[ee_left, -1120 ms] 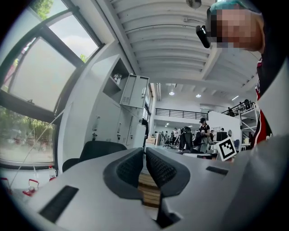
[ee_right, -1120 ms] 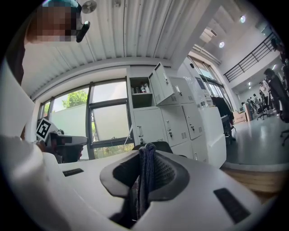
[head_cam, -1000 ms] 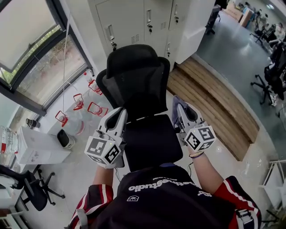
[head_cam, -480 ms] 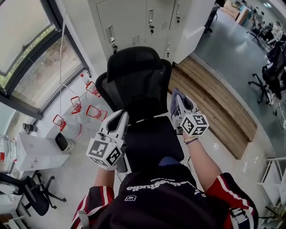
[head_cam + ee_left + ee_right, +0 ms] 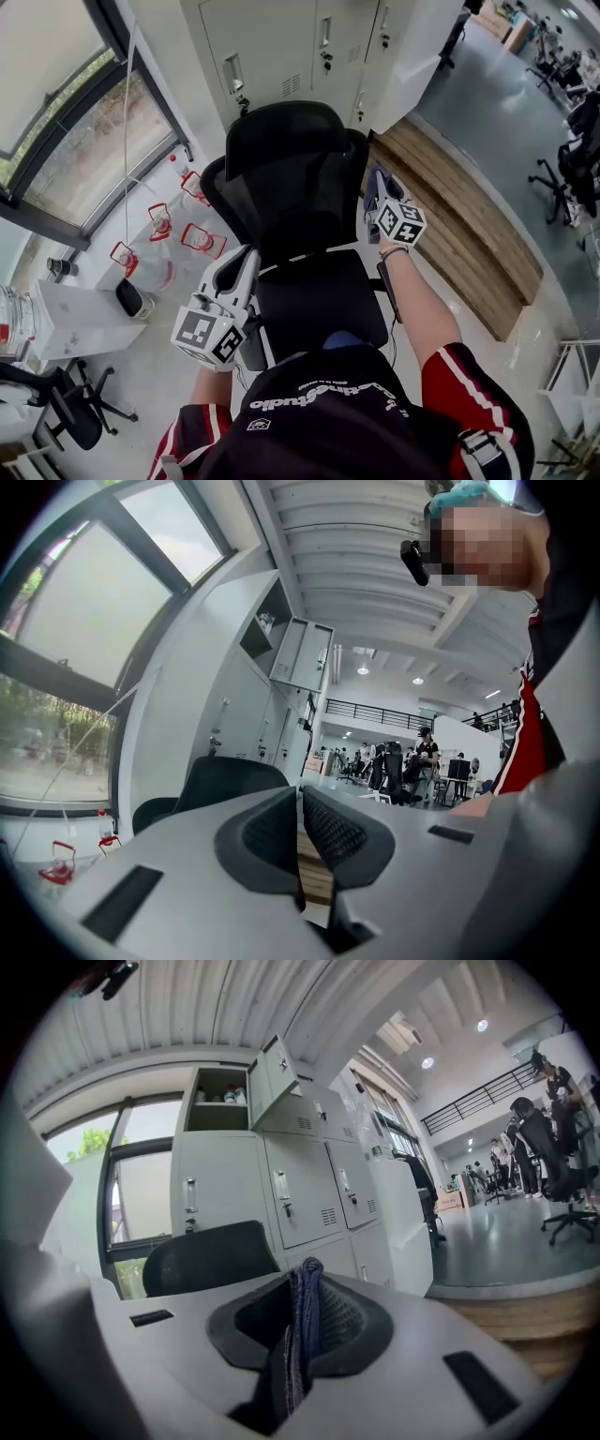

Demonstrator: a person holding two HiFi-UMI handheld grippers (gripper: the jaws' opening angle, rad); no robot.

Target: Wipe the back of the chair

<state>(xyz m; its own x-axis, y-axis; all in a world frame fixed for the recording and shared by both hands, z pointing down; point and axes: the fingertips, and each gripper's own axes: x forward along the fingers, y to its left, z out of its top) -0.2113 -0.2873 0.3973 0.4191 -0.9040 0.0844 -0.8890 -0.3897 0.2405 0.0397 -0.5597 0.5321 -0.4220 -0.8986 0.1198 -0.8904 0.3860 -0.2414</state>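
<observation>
A black mesh office chair [image 5: 286, 187] stands in front of me, its back and headrest [image 5: 281, 127] facing me. My right gripper [image 5: 380, 192] is raised beside the right edge of the chair back, shut on a folded blue-grey cloth [image 5: 298, 1335] that sticks up between its jaws. The chair back [image 5: 208, 1255] shows dark to the left in the right gripper view. Down at the left of the seat [image 5: 319, 300] hangs my left gripper [image 5: 242, 267], its jaws closed together with nothing between them. The chair [image 5: 225, 780] appears beyond its jaws in the left gripper view.
Grey metal lockers [image 5: 309, 47] stand right behind the chair. A wooden step [image 5: 450, 216] runs to the right. Red-handled water jugs [image 5: 183, 230] and a white table [image 5: 75, 314] sit on the left by the window [image 5: 56, 112]. Other office chairs [image 5: 562, 159] stand far right.
My right gripper with the cloth has risen and moved forward to the right edge of the chair back. The left gripper has dropped slightly lower and back.
</observation>
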